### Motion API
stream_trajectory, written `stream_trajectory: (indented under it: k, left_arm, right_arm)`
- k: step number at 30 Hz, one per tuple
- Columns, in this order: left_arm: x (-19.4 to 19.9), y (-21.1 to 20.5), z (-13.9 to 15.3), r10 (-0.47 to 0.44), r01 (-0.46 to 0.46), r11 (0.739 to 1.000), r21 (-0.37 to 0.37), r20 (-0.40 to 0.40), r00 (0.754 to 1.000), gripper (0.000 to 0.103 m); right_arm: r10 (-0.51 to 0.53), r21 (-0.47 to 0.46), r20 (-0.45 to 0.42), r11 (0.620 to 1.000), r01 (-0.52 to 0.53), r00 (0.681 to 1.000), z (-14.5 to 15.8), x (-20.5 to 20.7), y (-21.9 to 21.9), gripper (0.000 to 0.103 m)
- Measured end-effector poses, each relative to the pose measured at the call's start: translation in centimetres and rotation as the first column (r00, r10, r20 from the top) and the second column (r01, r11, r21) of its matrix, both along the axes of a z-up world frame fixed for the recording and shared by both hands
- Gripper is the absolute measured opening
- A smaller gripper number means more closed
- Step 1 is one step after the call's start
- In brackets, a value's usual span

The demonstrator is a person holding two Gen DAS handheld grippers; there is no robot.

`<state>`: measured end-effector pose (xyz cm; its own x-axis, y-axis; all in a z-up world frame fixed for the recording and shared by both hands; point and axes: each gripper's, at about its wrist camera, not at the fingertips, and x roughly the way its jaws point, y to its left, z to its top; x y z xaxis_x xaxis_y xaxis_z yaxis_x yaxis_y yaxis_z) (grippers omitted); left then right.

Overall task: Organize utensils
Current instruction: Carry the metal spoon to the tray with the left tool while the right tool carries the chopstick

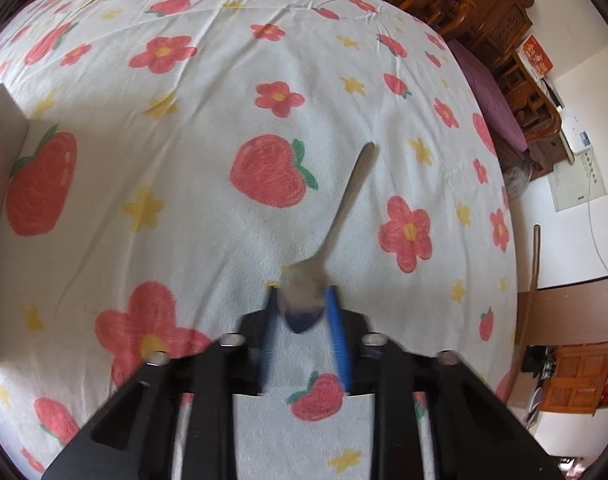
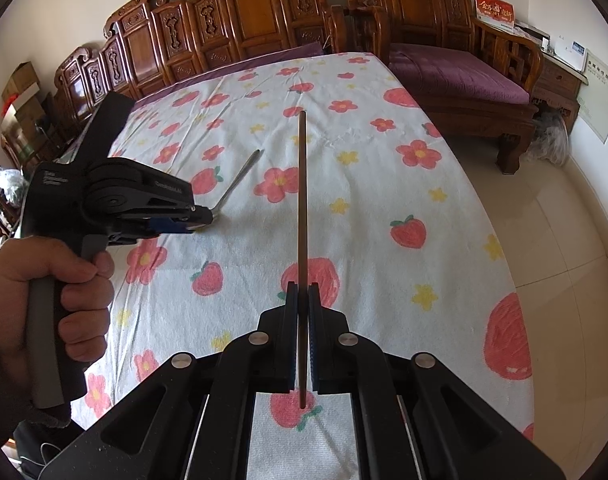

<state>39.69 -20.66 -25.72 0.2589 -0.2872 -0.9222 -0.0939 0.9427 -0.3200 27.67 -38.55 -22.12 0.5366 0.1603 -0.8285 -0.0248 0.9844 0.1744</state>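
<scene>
Over tablecloth [image 2: 384, 208] — right gripper [image 2: 302, 300] clamps chopstick [image 2: 302, 200].

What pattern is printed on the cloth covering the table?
The white tablecloth has red strawberries, pink-red flowers and small yellow stars. The right wrist view shows it best.

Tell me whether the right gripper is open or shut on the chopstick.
Shut. The right gripper has its blue fingers pressed against both sides of the brown chopstick, which sticks out over the flowered cloth.

A home living room: carved wooden sofas [image 2: 464, 64] with purple cushions [image 2: 456, 76] around a flowered tablecloth [image 2: 384, 200].
</scene>
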Motion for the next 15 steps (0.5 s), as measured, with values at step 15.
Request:
stream_trajectory:
  k: [15]
  left_arm:
    - [-1.5,3.3,5.1,-0.056,0.047,0.997,0.056,0.164,0.985,0.0]
  right_arm:
    - [0.033,-0.004,0.024,0.999,-0.033,0.999,1.1,0.0,1.8,0.006]
